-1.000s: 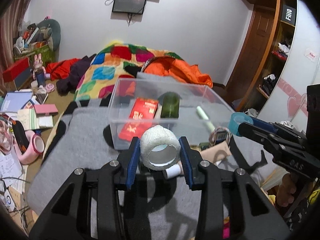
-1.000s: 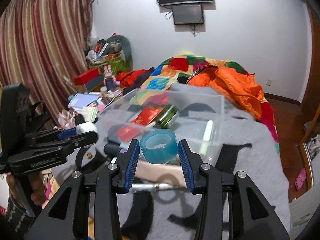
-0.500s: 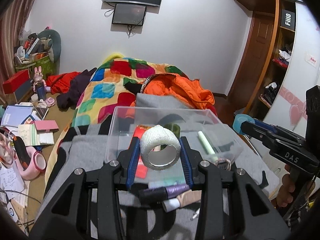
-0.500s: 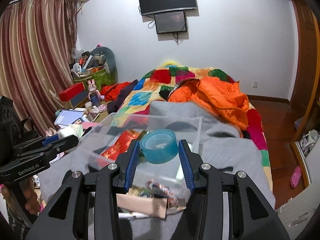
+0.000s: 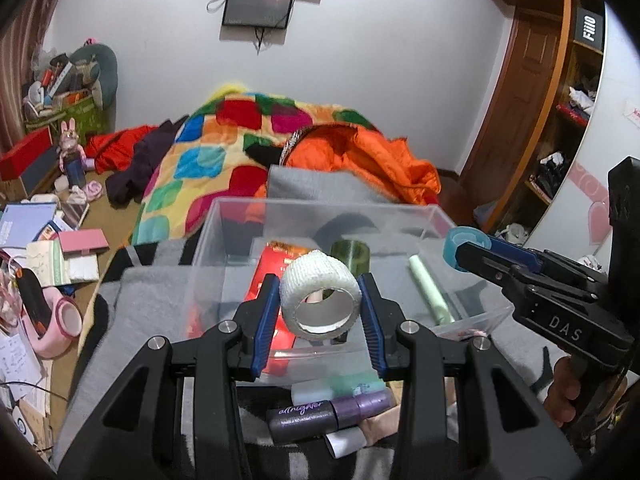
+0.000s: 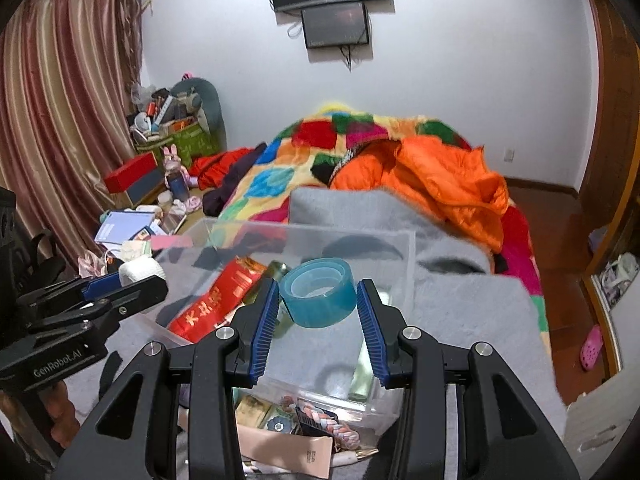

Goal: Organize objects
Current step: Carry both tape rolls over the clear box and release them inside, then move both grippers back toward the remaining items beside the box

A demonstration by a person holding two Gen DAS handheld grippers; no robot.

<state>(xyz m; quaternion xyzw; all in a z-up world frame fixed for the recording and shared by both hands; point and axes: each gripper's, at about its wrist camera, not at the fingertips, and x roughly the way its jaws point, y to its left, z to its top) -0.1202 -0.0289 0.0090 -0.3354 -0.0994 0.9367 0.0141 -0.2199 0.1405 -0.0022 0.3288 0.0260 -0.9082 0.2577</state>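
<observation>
My left gripper (image 5: 319, 304) is shut on a white gauze tape roll (image 5: 320, 300) and holds it above the near edge of a clear plastic bin (image 5: 224, 220). My right gripper (image 6: 316, 300) is shut on a blue tape roll (image 6: 318, 294) and holds it over the same bin (image 6: 406, 256). The bin holds a red packet (image 6: 216, 308), a green bottle (image 5: 350, 254) and a pale green tube (image 5: 428, 284). The right gripper shows at the right of the left wrist view (image 5: 466, 246). The left gripper shows at the left of the right wrist view (image 6: 140, 280).
The bin sits on a grey blanket (image 6: 460, 300) on a bed with a patchwork quilt (image 5: 208, 160) and an orange jacket (image 6: 440, 176). A purple tube (image 5: 328, 414), a beige tube (image 6: 288, 446) and a braided band (image 6: 332, 420) lie before the bin. Clutter covers the floor (image 5: 48, 248) at left.
Both grippers have risen and moved forward with their rolls, from in front of the bin to above it. Both stay shut on their rolls.
</observation>
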